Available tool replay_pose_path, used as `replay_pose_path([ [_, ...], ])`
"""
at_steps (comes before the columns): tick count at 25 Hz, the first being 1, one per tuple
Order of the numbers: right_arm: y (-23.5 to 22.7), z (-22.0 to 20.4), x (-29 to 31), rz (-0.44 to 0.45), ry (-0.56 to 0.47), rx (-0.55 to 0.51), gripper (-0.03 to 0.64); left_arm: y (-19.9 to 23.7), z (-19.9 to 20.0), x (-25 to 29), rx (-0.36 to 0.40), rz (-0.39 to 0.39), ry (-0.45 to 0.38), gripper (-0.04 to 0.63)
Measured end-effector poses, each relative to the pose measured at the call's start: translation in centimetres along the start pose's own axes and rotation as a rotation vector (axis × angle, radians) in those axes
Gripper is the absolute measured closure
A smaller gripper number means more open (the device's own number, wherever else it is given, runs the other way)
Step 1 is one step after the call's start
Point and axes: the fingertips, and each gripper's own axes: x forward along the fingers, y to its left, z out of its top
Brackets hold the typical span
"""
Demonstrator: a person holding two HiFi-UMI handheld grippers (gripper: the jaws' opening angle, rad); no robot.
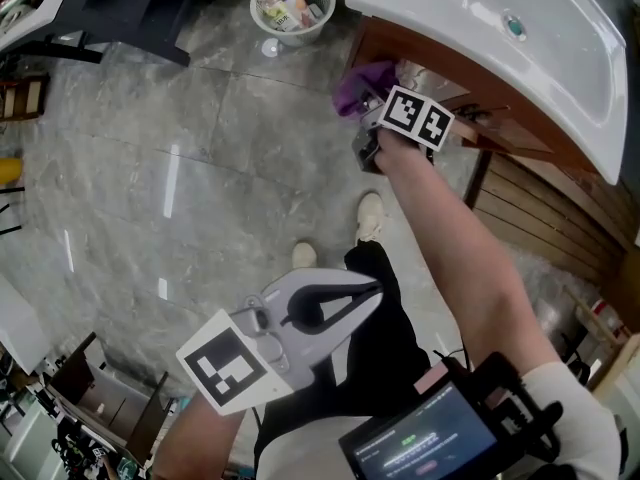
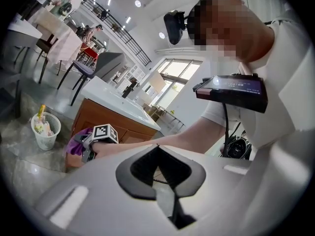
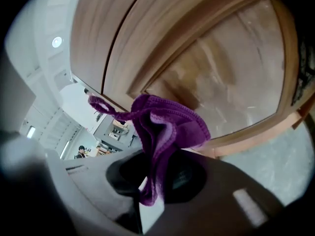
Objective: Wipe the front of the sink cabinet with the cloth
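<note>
One purple microfibre cloth (image 3: 170,124), bunched with stitched edges, pinched in my right gripper (image 3: 153,168) at the wooden sink cabinet (image 3: 221,82); my left gripper (image 2: 157,149) closed, empty.

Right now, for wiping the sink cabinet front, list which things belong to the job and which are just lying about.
Belong to the job:
purple cloth
cabinet front
right gripper, shut on the cloth

Just lying about:
white basket on the floor
left gripper, shut and empty

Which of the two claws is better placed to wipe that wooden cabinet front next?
The right claw: it grips the purple cloth right at the cabinet door. The left claw is shut, empty, held back.
</note>
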Motion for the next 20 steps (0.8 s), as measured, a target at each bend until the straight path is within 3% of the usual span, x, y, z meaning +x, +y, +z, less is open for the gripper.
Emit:
replay_pose_path([
  [7, -6.5, -0.6, -8.3, -0.080, -0.059, 0.034, 0.545, -1.9, -0.4, 2.4, 0.019, -0.073, 0.057, 0.591],
  [12, -16.6, -0.2, -18.6, -0.253, -0.139, 0.085, 0.545, -3.9, -1.2, 6.2, 0.041, -0.169, 0.121, 0.591],
  [20, -31.0, 4.6, -32.0, -0.508, -0.229, 0.012, 0.545, -5.7, -2.5, 13.2, 0.050, -0.268, 0.196, 0.591],
])
